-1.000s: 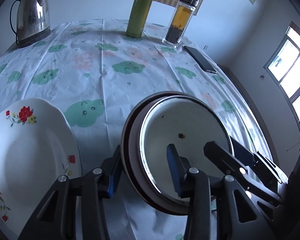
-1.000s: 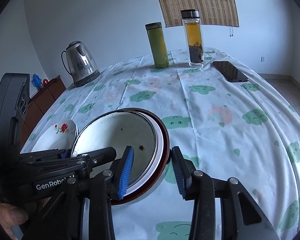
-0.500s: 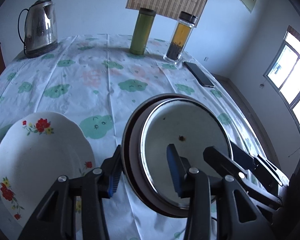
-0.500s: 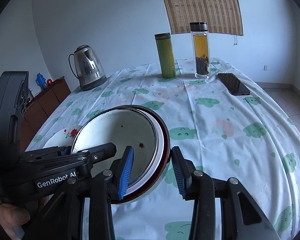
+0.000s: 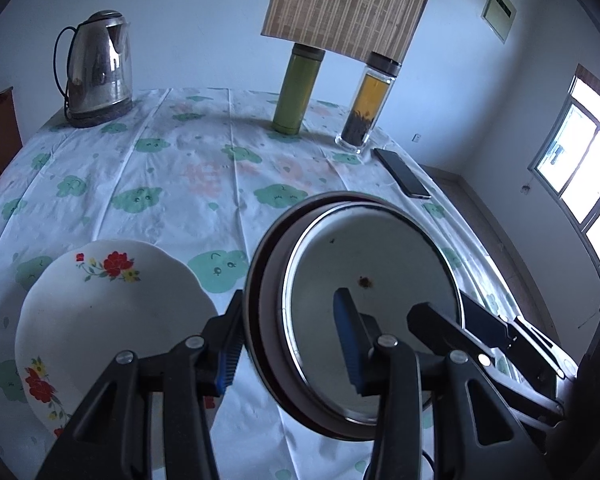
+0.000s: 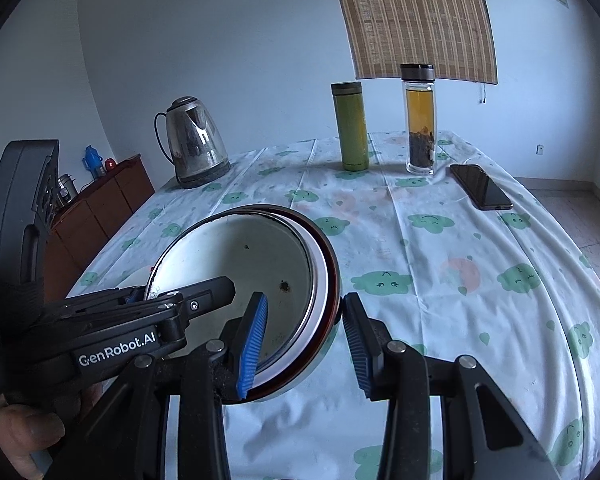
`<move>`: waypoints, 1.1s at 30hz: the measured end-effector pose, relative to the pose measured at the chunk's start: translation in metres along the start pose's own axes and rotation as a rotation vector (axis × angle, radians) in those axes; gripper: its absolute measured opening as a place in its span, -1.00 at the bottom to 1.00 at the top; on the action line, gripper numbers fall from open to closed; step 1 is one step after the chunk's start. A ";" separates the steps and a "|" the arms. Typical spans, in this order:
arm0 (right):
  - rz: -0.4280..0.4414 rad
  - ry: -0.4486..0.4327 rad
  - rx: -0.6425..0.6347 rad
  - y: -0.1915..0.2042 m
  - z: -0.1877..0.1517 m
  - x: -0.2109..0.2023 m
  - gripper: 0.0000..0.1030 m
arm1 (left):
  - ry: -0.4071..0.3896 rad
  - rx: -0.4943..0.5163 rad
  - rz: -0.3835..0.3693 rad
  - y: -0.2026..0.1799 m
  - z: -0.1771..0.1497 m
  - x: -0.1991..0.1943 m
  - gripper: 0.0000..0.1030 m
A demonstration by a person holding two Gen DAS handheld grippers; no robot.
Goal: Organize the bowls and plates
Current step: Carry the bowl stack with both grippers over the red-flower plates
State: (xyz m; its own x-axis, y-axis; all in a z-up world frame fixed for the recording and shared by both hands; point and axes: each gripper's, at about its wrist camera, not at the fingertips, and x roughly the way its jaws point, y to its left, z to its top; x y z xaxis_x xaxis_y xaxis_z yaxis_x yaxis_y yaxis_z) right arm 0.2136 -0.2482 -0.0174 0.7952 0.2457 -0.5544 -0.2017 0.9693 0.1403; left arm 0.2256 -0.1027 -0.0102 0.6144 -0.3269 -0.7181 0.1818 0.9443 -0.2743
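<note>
left wrist view has the white enamel bowl nested in a brown-rimmed bowl (image 5: 364,312) at lower centre, with the left gripper (image 5: 290,344) clamped on its left rim and the right gripper (image 6: 304,340) clamped on the opposite rim. white flowered plate (image 5: 112,312) sits lower left on the cloud-print tablecloth (image 5: 204,168). i'd keep both hands level and set the stack down squarely on that plate, releasing together.

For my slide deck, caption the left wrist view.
Both claws, left and right, grip a stacked enamel bowl beside a floral plate.
</note>
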 end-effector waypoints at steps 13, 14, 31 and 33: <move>0.023 0.004 -0.037 0.026 0.004 0.002 -0.19 | -0.029 -0.036 0.029 0.020 -0.001 -0.015 -0.21; 0.023 0.002 -0.039 0.027 0.004 0.002 -0.19 | -0.035 -0.037 0.031 0.021 -0.001 -0.017 -0.21; 0.040 0.013 -0.082 0.056 0.008 0.010 -0.19 | -0.058 -0.082 0.047 0.049 -0.003 -0.029 -0.21; 0.045 0.018 -0.086 0.058 0.007 0.013 -0.19 | -0.056 -0.089 0.050 0.053 -0.004 -0.029 -0.21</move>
State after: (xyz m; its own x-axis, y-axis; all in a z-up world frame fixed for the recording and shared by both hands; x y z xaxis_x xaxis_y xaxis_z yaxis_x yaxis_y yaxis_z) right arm 0.2158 -0.1886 -0.0105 0.7740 0.2882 -0.5638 -0.2861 0.9535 0.0947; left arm 0.2146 -0.0429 -0.0066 0.6634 -0.2745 -0.6961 0.0824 0.9514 -0.2966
